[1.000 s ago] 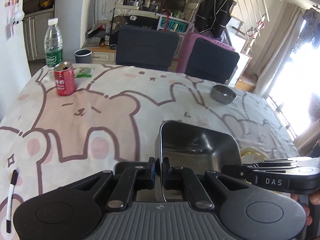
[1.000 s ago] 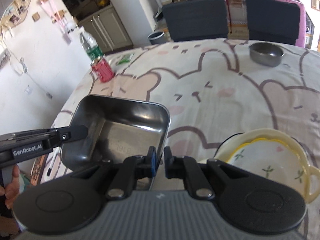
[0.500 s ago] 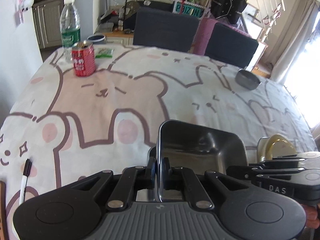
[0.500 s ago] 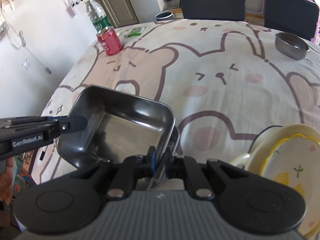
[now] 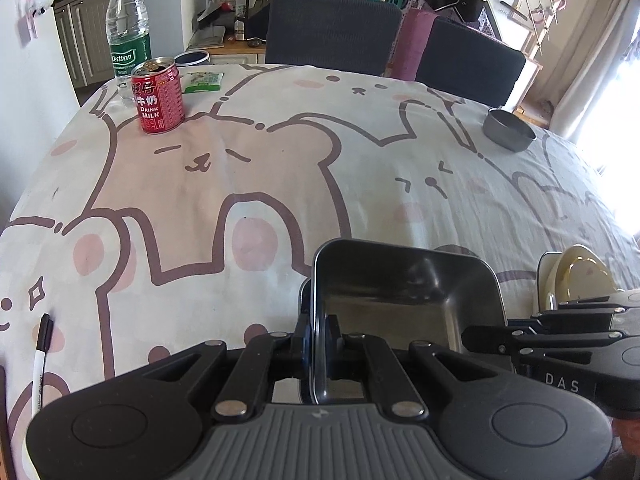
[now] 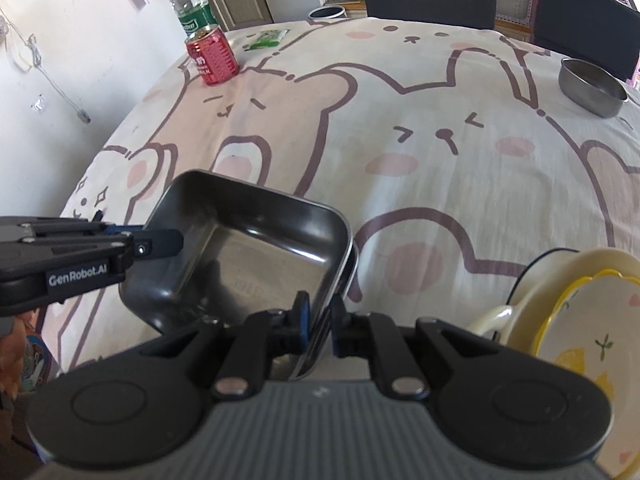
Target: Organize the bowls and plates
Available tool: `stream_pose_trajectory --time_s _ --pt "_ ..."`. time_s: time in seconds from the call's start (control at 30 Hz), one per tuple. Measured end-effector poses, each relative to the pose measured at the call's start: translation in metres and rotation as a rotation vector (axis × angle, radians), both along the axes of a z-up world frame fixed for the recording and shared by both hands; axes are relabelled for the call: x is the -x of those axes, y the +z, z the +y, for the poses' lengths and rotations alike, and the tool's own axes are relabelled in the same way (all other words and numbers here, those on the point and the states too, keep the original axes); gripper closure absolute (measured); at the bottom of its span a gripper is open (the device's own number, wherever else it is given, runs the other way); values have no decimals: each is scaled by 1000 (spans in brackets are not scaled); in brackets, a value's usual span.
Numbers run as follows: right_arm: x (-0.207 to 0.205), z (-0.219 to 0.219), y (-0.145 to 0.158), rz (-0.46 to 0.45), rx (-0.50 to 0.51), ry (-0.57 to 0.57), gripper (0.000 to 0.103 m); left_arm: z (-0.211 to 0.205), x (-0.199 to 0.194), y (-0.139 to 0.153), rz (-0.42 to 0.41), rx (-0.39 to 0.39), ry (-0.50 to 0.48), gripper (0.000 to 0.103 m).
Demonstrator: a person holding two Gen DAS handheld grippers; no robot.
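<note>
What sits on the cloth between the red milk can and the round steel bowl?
Nothing: between can and bowl only printed tablecloth shows, in both wrist views.

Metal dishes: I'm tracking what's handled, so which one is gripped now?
The square steel tray, clamped at opposite rims by the left gripper and right gripper. The round steel bowl sits untouched far across the table.

A table under a bear-and-rabbit print cloth (image 5: 248, 168) fills the room; two dark chairs (image 5: 332, 32) stand behind it, a white wall (image 6: 80, 60) left, bright curtained window (image 5: 600, 60) right.
</note>
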State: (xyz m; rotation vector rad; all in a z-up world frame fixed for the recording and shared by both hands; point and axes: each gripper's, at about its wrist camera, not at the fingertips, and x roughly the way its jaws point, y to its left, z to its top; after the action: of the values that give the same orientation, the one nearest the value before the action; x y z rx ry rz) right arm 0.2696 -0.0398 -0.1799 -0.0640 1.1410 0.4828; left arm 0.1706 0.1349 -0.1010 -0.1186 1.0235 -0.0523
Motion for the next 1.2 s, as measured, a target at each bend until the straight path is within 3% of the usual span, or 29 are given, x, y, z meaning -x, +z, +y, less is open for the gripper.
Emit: stream_pose_trajectory --time_s 0.37,0.53,1.0,1.2 --pt "1 8 -2 -32 69 35 91 -14 -1 -2 -3 -88 -52 96" --pt "2 10 -3 -43 100 47 92 -29 3 -1 -21 -203 -128 98" --pt "1 11 -5 -29 126 79 92 -25 2 -11 38 -188 -139 96" --pt "2 12 -9 -35 167 85 87 -27 -1 -15 51 -203 -146 93"
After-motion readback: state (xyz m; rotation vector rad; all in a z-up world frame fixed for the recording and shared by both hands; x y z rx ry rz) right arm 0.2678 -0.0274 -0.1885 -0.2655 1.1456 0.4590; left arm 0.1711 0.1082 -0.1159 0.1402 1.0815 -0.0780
